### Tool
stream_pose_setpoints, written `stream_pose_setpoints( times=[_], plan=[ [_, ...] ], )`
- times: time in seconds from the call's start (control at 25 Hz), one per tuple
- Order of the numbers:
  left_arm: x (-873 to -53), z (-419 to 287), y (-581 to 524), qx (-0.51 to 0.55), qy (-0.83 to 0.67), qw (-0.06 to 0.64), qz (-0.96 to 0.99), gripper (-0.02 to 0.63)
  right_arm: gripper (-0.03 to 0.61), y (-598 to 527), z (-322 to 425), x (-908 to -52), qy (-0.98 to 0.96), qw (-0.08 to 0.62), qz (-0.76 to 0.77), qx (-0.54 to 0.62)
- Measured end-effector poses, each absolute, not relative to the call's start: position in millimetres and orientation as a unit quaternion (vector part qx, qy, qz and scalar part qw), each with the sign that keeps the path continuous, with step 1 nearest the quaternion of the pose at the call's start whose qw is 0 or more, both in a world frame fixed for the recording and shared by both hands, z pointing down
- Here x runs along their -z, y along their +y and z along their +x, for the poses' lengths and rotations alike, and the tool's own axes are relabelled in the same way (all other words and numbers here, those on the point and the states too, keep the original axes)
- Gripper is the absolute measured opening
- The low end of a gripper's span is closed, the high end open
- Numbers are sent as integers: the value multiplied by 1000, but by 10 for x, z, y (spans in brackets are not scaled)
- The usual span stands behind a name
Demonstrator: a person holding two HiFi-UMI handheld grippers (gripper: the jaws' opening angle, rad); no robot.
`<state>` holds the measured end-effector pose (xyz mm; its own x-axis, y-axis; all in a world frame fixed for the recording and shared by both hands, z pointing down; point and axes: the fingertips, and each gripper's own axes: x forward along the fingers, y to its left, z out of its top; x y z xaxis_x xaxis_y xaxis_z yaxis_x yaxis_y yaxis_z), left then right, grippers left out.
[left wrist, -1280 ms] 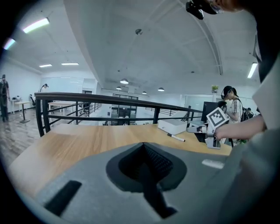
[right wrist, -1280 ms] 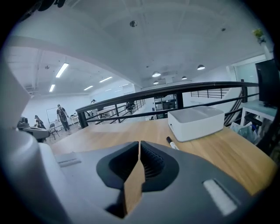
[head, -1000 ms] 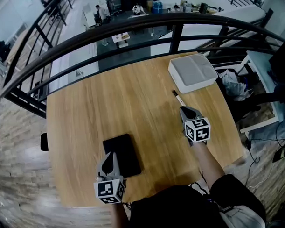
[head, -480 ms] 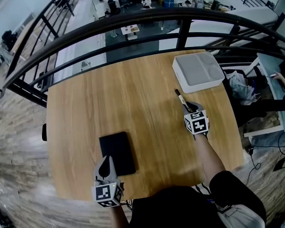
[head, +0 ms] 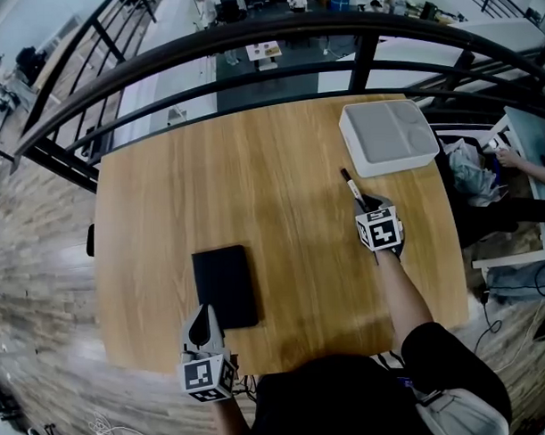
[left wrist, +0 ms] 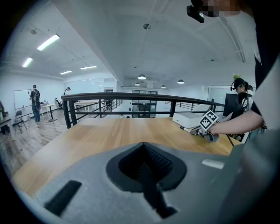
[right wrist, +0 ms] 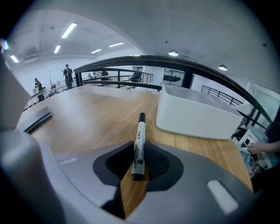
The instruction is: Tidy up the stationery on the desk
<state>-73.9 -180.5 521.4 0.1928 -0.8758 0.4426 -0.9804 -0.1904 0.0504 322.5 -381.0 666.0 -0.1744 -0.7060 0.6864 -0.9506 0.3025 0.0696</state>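
Step in hand, as judged: pickup of 1 marker (head: 352, 187), lying on the desk (head: 272, 194) right of centre, near the white tray (head: 404, 158). Next move: close squarely on the barrel.

Lower left: left gripper (head: 204, 320) closed, empty, dipped slightly, just below the black notebook (head: 225, 286).

Right gripper (head: 370, 202) pitched steeply down, its jaws just opening and part-spread astride the marker, not clamping it.

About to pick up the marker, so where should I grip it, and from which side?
Grip the marker's white barrel across its width, coming from its near end: it lies flat on the desk, pointing away. The right tool, jaws just opened, straddles that end.
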Motion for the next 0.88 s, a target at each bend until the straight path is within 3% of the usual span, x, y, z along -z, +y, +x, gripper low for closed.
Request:
stream_pose_setpoints(
  times=[0.88],
  plan=[
    [-5064,-1073,-1736,-157,-589,145,780,-3,83,-3169,2797,-6464,-728,282,589,-208]
  ],
)
